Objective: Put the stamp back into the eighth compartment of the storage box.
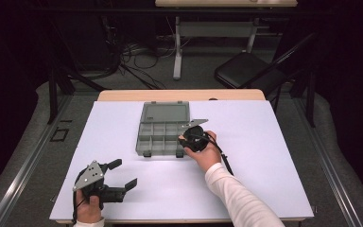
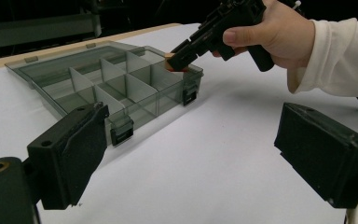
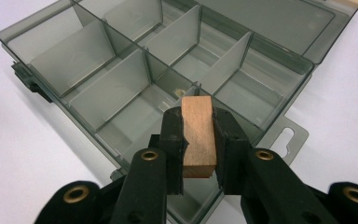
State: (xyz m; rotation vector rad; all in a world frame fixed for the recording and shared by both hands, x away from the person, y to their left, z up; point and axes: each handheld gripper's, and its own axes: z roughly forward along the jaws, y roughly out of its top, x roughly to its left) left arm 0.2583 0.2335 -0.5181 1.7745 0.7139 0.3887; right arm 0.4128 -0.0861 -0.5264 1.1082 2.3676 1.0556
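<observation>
Wooden block (image 3: 198,135): small, rectangular, light brown, clamped between the two jaws of the right gripper (image 3: 199,140), which press on its two long side faces. Its long axis runs along the jaws, one end pointing out past the fingertips, the other end back between them. Position: held in the air above the near right corner of the organizer box (image 1: 163,135), over the compartments at that corner, not touching the dividers as far as the right gripper view shows. Organizer box: smoky translucent plastic, lid open and lying flat behind it, compartments in two rows, two black latches on the front wall, resting on the white table (image 1: 264,156). Left gripper (image 1: 118,175): jaws wide apart, holding nothing, low over the near left part of the table, well apart from the box.
</observation>
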